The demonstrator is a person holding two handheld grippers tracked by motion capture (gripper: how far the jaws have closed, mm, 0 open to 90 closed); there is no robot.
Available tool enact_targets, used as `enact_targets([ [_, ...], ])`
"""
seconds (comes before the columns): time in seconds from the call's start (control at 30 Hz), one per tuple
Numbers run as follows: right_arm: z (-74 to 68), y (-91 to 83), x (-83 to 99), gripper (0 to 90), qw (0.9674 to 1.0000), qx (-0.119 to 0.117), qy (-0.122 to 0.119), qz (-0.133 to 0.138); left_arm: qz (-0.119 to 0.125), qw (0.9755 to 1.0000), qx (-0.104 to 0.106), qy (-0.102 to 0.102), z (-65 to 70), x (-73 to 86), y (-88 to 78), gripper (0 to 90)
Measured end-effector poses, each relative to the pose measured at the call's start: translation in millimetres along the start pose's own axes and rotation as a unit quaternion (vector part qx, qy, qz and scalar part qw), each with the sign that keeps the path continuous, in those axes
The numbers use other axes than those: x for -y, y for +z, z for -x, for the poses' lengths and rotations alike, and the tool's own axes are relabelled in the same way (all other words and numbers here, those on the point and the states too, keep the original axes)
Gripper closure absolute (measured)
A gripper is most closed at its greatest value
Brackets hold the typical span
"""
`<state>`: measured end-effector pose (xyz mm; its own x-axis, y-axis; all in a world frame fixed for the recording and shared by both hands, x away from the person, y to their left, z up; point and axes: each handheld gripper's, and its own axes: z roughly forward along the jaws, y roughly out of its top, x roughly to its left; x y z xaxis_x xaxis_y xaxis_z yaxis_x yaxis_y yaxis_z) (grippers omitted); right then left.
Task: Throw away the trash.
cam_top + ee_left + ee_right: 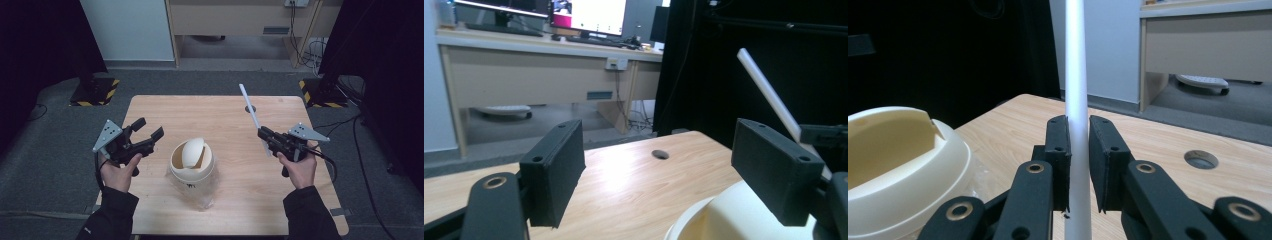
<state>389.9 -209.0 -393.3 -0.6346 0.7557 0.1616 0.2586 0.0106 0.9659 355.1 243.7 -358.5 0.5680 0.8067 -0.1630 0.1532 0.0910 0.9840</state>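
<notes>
While the right gripper (pixel 1078 165) squeezed a long white stick (pixel 252 115) tight between its jaws, the stick pointed up and away over the wooden table (pixel 235 200). The left gripper (pixel 148 131) had its jaws wide apart with nothing between them. A cream bin (pixel 192 162) with a swing lid sat on the table between both grippers.

I can read no text here; the small dark print on the cream cup (pixel 192 170) is too blurred.
</notes>
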Motion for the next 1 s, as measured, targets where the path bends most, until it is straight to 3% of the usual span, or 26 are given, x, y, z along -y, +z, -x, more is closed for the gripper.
enact_targets([
  [0.57, -16.5, -0.6, -12.9, 79.5, 0.999, -0.031, -0.009, 0.033, -0.004, 0.9989, 0.046, 0.005, 39.7, -15.3, 38.3, 24.5],
  [0.93, -30.3, 6.0, -12.2, 79.5, 0.9978, -0.048, -0.033, 0.031, -0.001, 0.9976, 0.068, 0.014, 64.4, -30.1, 56.8, 27.1],
  [1.0, -31.5, 6.2, -12.6, 79.5, 0.9974, -0.057, -0.025, 0.036, -0.001, 0.9974, 0.071, 0.014, 68.0, -32.0, 60.0, 27.4],
])
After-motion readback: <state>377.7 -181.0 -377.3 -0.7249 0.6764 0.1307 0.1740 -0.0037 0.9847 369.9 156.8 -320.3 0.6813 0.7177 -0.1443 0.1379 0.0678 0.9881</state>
